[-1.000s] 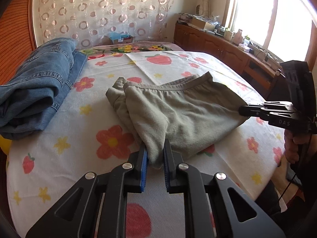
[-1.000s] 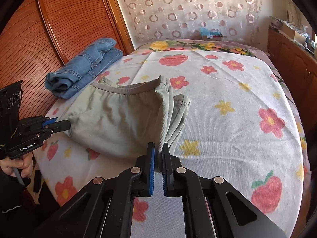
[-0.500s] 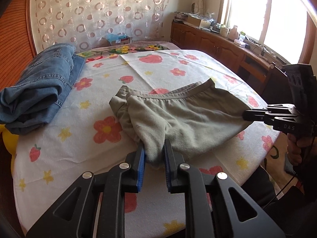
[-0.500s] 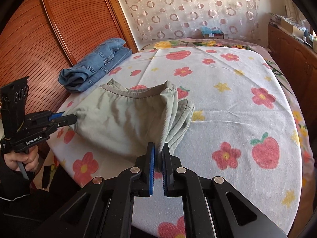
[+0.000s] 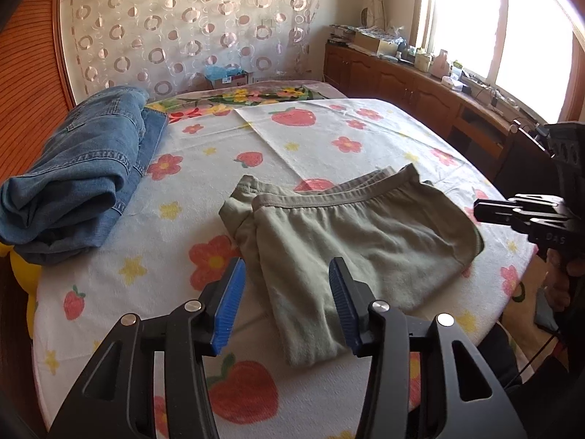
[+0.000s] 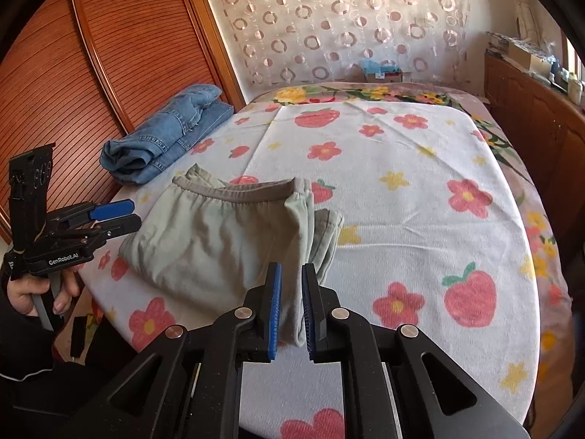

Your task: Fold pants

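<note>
On the near part of the flowered bed cover (image 5: 329, 135) the olive pants (image 5: 351, 241) lie folded into a compact stack, waistband facing away, so the fold looks basically done; only release and maybe a tidy-up seem left. Left gripper (image 5: 287, 303) is opening, its blue pads clear of the near cloth corner between them; right gripper (image 6: 290, 307) is also opening, a cloth edge between its narrow jaws, grip apparently let go. A second ago both clamped those corners, and the stack sat farther away; folded jeans (image 5: 80, 179) unchanged.
</note>
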`<state>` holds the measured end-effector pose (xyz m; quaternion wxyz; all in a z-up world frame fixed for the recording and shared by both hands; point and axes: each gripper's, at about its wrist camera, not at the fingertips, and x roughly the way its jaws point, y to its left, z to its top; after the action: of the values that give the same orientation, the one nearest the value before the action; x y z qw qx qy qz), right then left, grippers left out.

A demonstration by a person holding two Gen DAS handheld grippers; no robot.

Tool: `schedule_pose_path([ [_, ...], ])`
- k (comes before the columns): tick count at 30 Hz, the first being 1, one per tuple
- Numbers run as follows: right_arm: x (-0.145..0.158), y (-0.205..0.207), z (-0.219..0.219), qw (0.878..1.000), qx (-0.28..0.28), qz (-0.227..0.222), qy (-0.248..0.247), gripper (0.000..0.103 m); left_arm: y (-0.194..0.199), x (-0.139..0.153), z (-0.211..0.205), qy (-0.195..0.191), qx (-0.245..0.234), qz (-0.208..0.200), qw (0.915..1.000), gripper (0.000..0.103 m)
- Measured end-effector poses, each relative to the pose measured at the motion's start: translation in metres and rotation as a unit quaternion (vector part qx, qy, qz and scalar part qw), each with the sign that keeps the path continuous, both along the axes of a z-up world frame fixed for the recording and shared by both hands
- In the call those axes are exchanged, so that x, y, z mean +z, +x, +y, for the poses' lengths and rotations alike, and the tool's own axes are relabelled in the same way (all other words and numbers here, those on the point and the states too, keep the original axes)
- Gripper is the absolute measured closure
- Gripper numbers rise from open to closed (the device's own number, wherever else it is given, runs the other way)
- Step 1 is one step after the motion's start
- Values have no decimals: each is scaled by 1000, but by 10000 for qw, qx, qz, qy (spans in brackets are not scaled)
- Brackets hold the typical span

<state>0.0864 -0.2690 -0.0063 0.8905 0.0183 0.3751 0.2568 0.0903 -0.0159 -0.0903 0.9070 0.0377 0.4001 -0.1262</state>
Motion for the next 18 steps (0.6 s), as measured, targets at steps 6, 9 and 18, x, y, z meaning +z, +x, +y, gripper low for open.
schedule_pose_path([
  [6,1,5,5,9999,20,-82,-106,88,16,-13,0,-98,-11,204,9997,54],
  [9,0,7,7,9998,15,-105,-166,88,20,-20,2,-14,100,245,9996,54],
  [18,-7,12,9,9997,34,0,-223,87,21,-26,5,-58,150,238,9996,54],
])
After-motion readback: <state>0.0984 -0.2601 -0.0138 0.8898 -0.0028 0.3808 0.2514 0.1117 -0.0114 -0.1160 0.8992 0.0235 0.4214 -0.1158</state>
